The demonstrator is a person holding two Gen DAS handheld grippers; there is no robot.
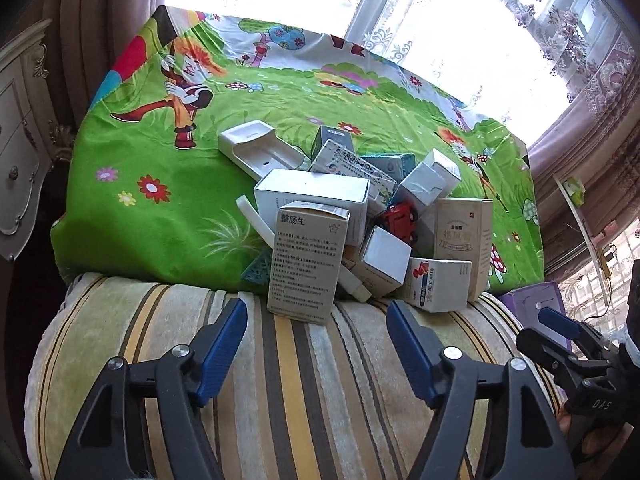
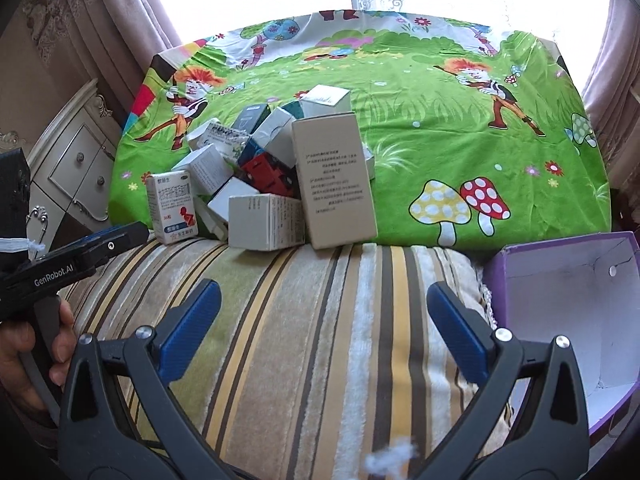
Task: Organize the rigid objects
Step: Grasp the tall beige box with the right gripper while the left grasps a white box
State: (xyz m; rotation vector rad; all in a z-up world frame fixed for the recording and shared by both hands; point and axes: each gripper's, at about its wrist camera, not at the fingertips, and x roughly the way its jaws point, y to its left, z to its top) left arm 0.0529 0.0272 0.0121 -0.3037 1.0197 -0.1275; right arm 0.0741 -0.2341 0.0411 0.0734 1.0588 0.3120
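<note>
Blue-padded fingers of the left gripper are seen closest in the left wrist view, spread apart with nothing between them, poised above a striped plush cushion. No earlier picture is given, so only the present stance can be told: the pads are parted and touch nothing. In the right wrist view the right gripper is likewise seen with its fingers wide apart and empty over the same cushion. A hand holding the left gripper's handle is visible at that view's left edge.

Just beyond the cushion, a jumbled pile of small cartons is heaped on a bed covered by a bright green cartoon sheet. At the pile's near edge a tall grey medicine box with printed text is stood upright, almost directly ahead of the left gripper. A red toy car is wedged among the cartons, and a white plastic tray lies at the far left of the heap.

To the right, resting beside the cushion, an open purple box is shown. Its white interior appears empty as far as can be seen.

Judged from this, the sorting has barely begun: every item is yet in the heap, nothing is held, and nothing is seen inside the purple box. Nearly all the work is judged to remain.
</note>
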